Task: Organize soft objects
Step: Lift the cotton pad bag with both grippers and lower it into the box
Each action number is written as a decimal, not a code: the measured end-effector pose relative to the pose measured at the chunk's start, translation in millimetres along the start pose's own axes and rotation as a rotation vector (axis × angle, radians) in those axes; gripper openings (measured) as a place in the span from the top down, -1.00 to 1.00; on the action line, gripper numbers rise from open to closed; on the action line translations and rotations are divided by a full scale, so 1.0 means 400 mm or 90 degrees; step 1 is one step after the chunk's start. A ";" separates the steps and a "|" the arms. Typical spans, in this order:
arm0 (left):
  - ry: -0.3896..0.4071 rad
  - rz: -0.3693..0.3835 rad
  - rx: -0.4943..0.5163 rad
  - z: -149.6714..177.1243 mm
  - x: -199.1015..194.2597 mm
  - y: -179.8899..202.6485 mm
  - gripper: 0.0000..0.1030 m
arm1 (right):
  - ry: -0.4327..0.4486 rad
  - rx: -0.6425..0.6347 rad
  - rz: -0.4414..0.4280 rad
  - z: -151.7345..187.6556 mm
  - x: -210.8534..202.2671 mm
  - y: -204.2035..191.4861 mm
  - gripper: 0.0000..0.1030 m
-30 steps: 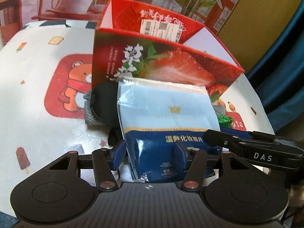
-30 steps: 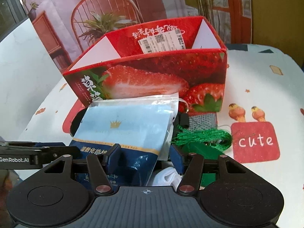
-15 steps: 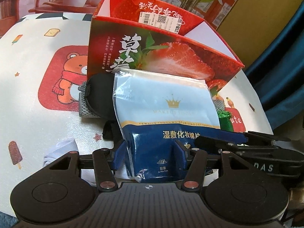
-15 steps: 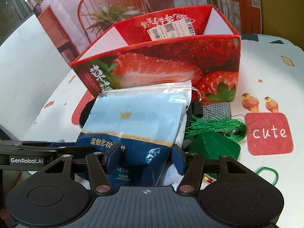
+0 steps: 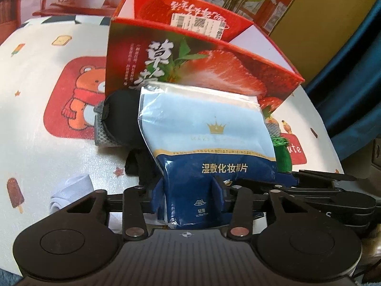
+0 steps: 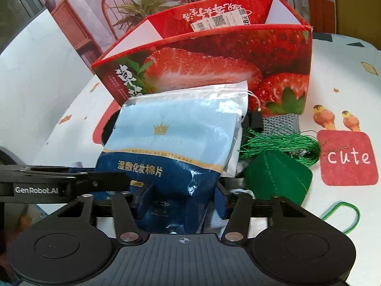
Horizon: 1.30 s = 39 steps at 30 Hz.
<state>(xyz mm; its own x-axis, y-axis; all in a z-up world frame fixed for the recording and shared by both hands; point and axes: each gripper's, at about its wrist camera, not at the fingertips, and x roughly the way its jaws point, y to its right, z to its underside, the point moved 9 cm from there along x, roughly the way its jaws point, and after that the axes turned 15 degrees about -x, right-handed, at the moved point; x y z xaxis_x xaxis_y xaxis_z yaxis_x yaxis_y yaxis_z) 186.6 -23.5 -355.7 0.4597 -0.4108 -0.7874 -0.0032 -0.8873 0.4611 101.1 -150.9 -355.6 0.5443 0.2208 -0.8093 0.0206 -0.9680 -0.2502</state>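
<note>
Left gripper (image 5: pixel 189 199): jaws closing, its blue pads pressed against both sides of the dark lower end of the cotton pad pouch (image 5: pixel 209 147); seen from the right wrist it reaches in from the left.
Right gripper (image 6: pixel 183 202): jaws closing too, squeezing the same pouch at its bottom edge, the foil crinkled between the pads.
Cotton pad pouch: pale blue above, navy below, gold crown on the front; held tilted with its top leaning toward the strawberry box (image 6: pixel 214 59), just in front of the box's near wall.
Strawberry box: red, open-topped, standing at the far side of the bench (image 5: pixel 35 124), a white shipping label stuck inside its far wall.
Green pouch (image 6: pixel 277 174): lies right of the cotton pad pouch, with a bundle of green thread (image 6: pixel 283 144) just beyond it.
Grey knitted piece (image 6: pixel 281 122): against the foot of the box, on the right.
Black soft item (image 5: pixel 121 119): left of the pouch, near the box's corner.
White sock (image 5: pixel 71 190): on the bench, near left.
</note>
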 end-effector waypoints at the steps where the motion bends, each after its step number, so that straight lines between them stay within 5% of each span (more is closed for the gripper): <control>1: 0.004 0.002 0.003 -0.004 -0.007 0.002 0.20 | 0.003 -0.006 0.003 -0.003 -0.003 -0.004 0.23; 16: 0.154 0.052 0.060 -0.087 -0.174 0.087 0.24 | 0.157 -0.118 0.045 -0.135 -0.135 -0.050 0.33; 28: 0.279 0.078 0.092 -0.313 -0.246 0.191 0.24 | 0.255 -0.150 0.042 -0.397 -0.211 -0.005 0.33; 33: 0.267 0.081 0.076 -0.431 -0.177 0.214 0.24 | 0.263 -0.156 0.075 -0.511 -0.170 0.044 0.34; 39: 0.162 0.057 0.040 -0.484 -0.019 0.188 0.24 | 0.192 -0.131 0.092 -0.552 -0.054 0.124 0.34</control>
<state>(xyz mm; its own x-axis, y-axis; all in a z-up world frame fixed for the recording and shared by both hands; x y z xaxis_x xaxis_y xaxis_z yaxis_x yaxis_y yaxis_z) 354.9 -46.6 -235.9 0.6630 -0.4290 -0.6135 -0.1046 -0.8646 0.4915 275.6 -230.0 -233.1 0.7750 0.0656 -0.6285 0.0773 -0.9970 -0.0086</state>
